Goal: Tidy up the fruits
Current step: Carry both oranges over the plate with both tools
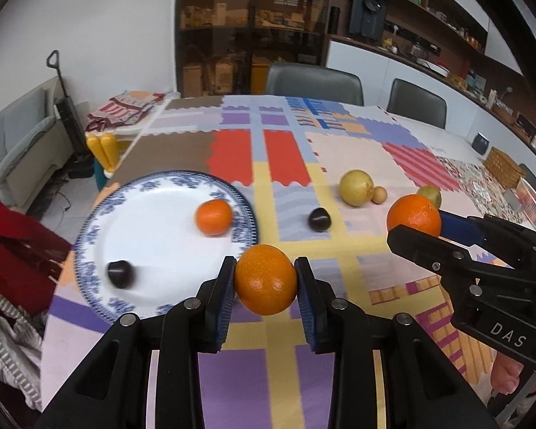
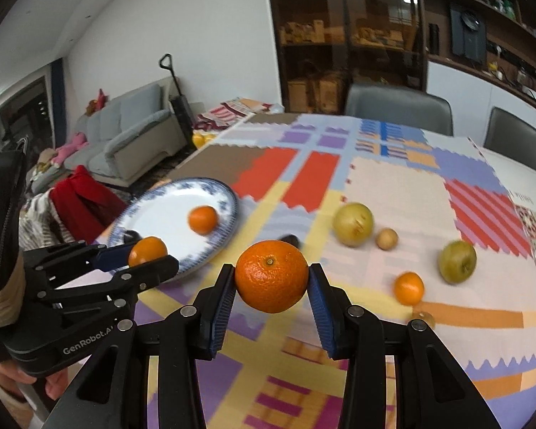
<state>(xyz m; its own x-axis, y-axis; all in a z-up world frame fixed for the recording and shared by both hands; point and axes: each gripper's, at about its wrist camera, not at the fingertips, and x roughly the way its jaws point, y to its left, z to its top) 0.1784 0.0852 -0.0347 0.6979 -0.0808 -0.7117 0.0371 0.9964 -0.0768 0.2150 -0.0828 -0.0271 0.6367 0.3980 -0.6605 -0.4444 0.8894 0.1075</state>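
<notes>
My left gripper [image 1: 265, 280] is shut on an orange tangerine [image 1: 266, 279], held above the table near the right rim of a blue-and-white plate [image 1: 100, 221]. The plate holds a tangerine [image 1: 213, 217] and a dark chestnut-like fruit [image 1: 119, 274]. My right gripper [image 2: 271, 280] is shut on another tangerine [image 2: 271, 276]; it shows at the right of the left wrist view [image 1: 412, 227]. The left gripper shows in the right wrist view [image 2: 148, 255]. On the cloth lie a dark fruit [image 1: 319, 218], two yellow-green apples [image 2: 352, 224] [image 2: 457, 261], a small tan fruit [image 2: 386, 238] and a loose tangerine [image 2: 408, 288].
A patchwork tablecloth [image 1: 286, 157] covers the table. Two grey chairs [image 1: 314, 82] stand at the far side. A wicker basket [image 1: 504, 164] sits at the far right. A sofa [image 2: 125, 139] and red cloth [image 2: 78, 200] lie beyond the left edge.
</notes>
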